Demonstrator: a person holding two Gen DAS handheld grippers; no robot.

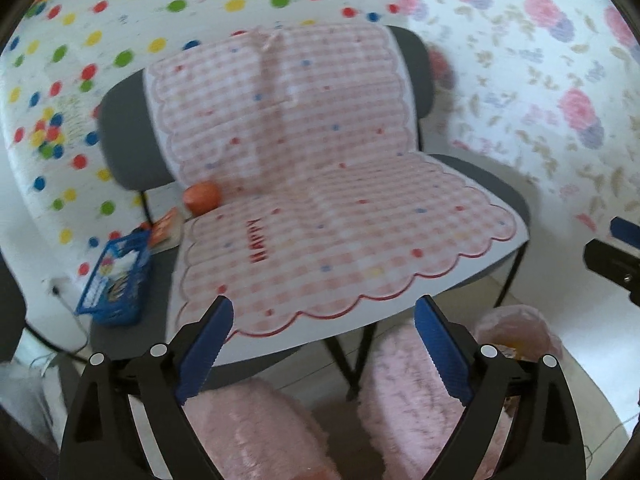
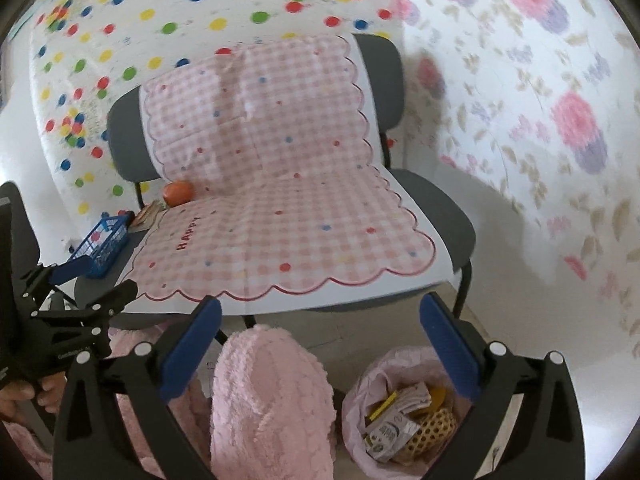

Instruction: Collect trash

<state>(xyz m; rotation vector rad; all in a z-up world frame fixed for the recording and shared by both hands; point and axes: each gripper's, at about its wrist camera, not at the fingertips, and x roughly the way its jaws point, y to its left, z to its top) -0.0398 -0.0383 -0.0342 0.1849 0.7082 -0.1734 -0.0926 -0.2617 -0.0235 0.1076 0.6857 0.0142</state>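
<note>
A pink-lined trash basket [image 2: 400,412] stands on the floor at lower right, holding crumpled wrappers and a carton; its rim also shows in the left wrist view [image 1: 516,332]. My right gripper [image 2: 320,328] is open and empty, above the floor left of the basket. My left gripper [image 1: 324,328] is open and empty in front of the chair seat; it also shows at the left of the right wrist view [image 2: 92,280]. An orange round object [image 1: 202,197] lies at the back left of the pink checked mat [image 1: 340,232]; it also shows in the right wrist view [image 2: 179,193].
A grey bench chair [image 1: 124,152] carries the mat. A blue basket [image 1: 116,280] with small items sits on its left end, with an orange packet [image 1: 168,228] behind it. Pink fluffy slippers [image 2: 272,400] are on the floor below. Patterned sheets cover the walls.
</note>
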